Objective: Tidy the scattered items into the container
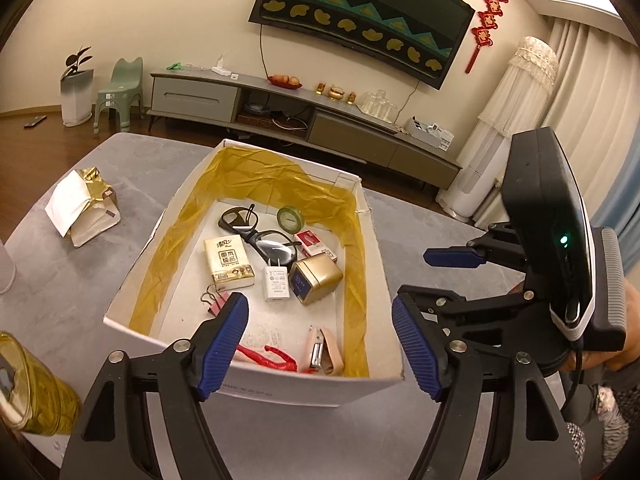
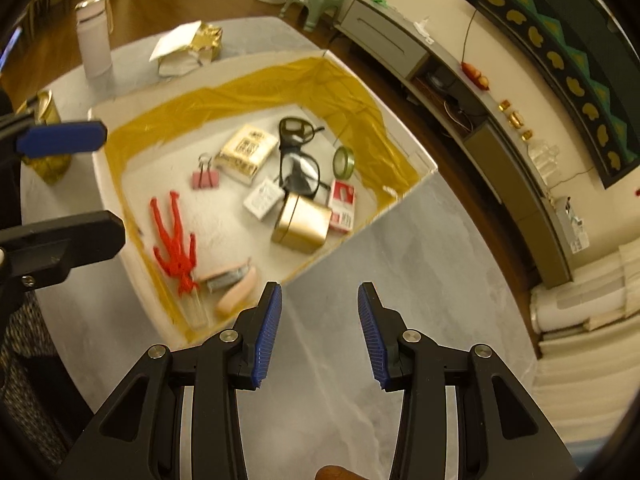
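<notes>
White box with yellow lining, on the grey table, holding one each: tissue pack, glasses, tape roll, charger, gold tin, red-white packet, pink binder clip, red figure, stapler. Left gripper poised above the near wall, jaws wide, empty. Right gripper over bare tabletop beside the box, jaws wide, empty.

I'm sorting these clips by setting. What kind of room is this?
Most likely a home living room. A long low media cabinet runs along the wall under a wall-mounted screen with a patterned cover, red knot decorations hang beside it, and curtains close off the right side.
</notes>
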Available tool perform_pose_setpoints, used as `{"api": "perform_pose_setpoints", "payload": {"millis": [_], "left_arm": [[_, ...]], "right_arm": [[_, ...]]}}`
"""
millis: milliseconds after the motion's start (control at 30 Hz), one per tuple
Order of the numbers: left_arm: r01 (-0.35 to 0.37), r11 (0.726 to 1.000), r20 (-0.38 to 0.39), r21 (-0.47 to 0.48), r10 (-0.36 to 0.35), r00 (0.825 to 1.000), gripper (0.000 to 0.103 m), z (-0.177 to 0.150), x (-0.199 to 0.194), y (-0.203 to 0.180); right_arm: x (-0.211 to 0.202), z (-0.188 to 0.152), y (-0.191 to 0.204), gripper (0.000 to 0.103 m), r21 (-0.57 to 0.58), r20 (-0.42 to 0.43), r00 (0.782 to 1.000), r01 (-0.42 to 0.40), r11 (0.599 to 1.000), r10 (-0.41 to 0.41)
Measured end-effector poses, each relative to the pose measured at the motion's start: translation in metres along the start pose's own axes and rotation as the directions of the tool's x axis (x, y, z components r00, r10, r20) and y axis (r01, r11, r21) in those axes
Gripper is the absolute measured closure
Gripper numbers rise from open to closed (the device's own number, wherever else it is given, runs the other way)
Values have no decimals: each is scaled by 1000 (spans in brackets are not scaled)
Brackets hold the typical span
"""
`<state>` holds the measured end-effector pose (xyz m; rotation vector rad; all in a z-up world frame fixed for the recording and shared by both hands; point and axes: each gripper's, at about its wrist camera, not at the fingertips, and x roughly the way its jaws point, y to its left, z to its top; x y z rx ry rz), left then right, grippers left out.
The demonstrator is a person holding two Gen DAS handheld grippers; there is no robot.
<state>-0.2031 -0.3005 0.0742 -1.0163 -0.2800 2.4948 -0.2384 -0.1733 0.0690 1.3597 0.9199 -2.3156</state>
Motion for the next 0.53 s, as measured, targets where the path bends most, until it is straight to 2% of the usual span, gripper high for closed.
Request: {"api": "perform_pose_setpoints", "payload": {"millis": [100,267,533], "left_arm": [[12,1000,7,17,-12,1000,26,-7,-8,-7],[23,999,8,39,-24,1000,26,-15,-14,-14],[33,999,1,21,-33,999,26,-22,-19,-10]], "right_arm": [[-2,-7,6,61,-14,-27,1000,0,1000,0],[-7,-12,14,61,-16,-38,997,-63,998,62],[-17,-6,23,61,-25,-35,998,-62,998,61]]}}
